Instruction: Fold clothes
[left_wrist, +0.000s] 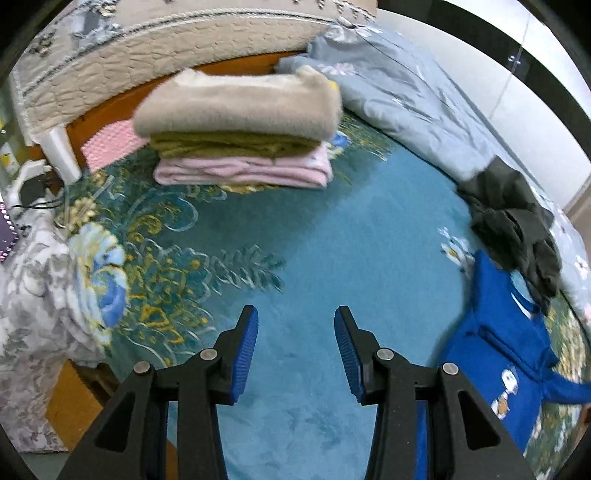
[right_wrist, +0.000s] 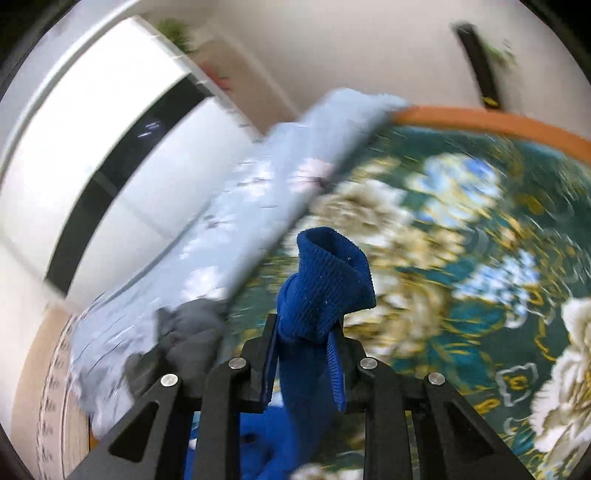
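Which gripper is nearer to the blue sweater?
Right. The right gripper is shut on the blue sweater's ribbed cuff. The left gripper is open over the bedspread, with the sweater off to its right.

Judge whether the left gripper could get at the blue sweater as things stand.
Probably yes: the left gripper is open, and bare teal blanket lies between it and the blue sweater; only the dark garment overlaps its far edge.
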